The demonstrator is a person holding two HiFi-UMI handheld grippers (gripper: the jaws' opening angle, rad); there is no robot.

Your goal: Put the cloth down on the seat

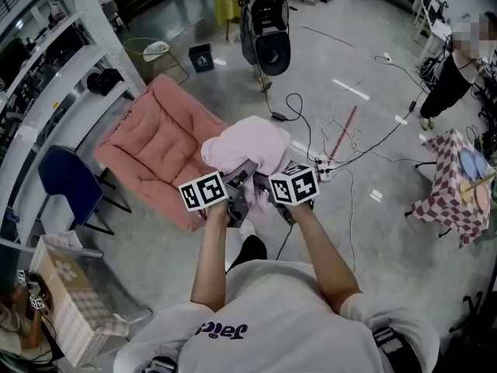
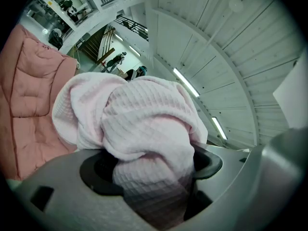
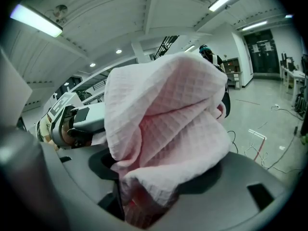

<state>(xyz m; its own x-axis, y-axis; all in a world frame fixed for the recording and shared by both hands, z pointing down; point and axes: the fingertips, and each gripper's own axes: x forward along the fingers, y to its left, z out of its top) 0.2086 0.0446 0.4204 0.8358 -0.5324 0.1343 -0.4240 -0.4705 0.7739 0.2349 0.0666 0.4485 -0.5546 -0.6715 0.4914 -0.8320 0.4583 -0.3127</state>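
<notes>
pink waffle-weave cloth (image 1: 247, 148), bunched tight in left hand-held gripper (image 2: 151, 186) and right hand-held gripper (image 3: 144, 196)

cloth (image 1: 247, 148): pale pink, waffle weave | seat (image 1: 159, 142): salmon pink, quilted | chair (image 1: 68, 179): dark blue | tablecloth (image 1: 446, 189): red-and-white check | floor (image 1: 365, 61): grey | shirt (image 1: 272, 321): white

I wear a white T-shirt (image 1: 283, 317) with purple lettering (image 1: 221, 330); my left gripper (image 1: 239, 183) and right gripper (image 1: 273, 189) carry black-and-white marker cubes (image 1: 203, 191).
</notes>
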